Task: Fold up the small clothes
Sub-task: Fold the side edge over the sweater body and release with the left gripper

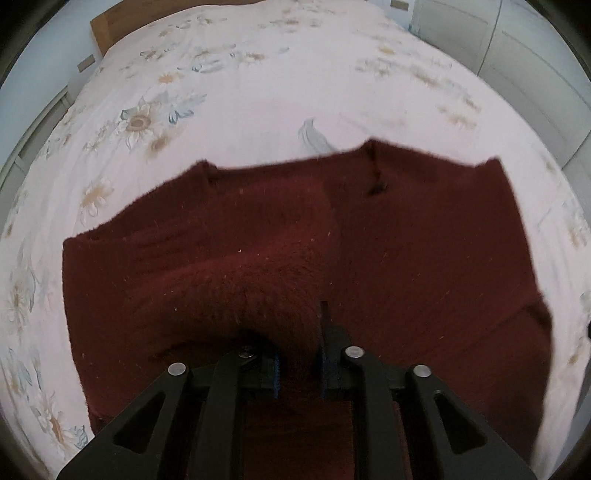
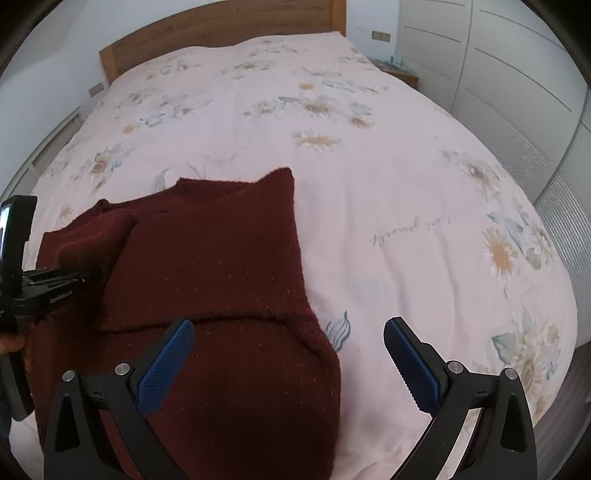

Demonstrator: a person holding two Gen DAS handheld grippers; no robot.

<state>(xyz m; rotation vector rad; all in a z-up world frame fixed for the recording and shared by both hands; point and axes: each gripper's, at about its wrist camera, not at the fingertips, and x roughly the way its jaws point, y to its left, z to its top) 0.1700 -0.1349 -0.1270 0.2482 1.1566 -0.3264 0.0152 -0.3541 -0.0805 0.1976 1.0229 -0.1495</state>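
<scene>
Maroon fuzzy knit sweater (image 1: 406,240), just one, lies on your floral pink bedspread (image 2: 369,184); your left gripper (image 1: 299,354) pinches its fold at 6 o'clock, your right gripper (image 2: 288,354) gapes empty.

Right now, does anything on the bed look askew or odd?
Only the sweater: the left gripper pinches a raised hump of it, and a fold lies unevenly across its near part. The right gripper is open. The bedspread looks smooth.

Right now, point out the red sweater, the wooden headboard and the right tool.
red sweater (image 2: 221,258), right wrist view, flat upper panel.
wooden headboard (image 2: 221,33), right wrist view, front face.
right tool (image 2: 288,350), right wrist view, between fingertips.
</scene>
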